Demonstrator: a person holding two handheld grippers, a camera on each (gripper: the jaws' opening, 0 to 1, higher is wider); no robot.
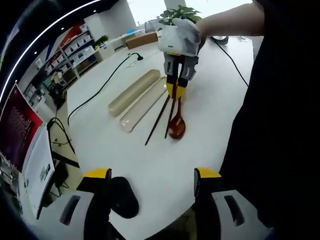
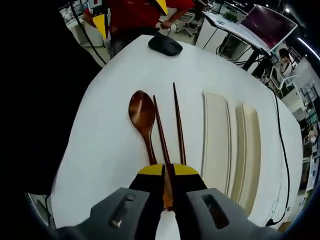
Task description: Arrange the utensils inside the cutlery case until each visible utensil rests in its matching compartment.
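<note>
A brown wooden spoon (image 2: 142, 112) and two dark chopsticks (image 2: 178, 122) lie side by side on the white table (image 2: 110, 130). To their right are the two beige halves of the cutlery case (image 2: 216, 135), both lying open and holding nothing. My right gripper (image 2: 168, 170) is shut on the near end of the middle chopstick (image 2: 160, 130), beside the spoon's handle. In the left gripper view a gloved hand holds that right gripper (image 1: 175, 90) over the utensils' far ends, with the spoon (image 1: 176, 126) and case (image 1: 135, 91) below it. My left gripper (image 1: 152, 175) stands open at the table's edge.
A black mouse (image 1: 122, 197) lies between my left jaws, near the table edge. A black cable (image 1: 100, 90) runs across the table beyond the case. A potted plant (image 1: 180, 12) stands at the back. Desks and monitors (image 2: 270, 22) stand past the table.
</note>
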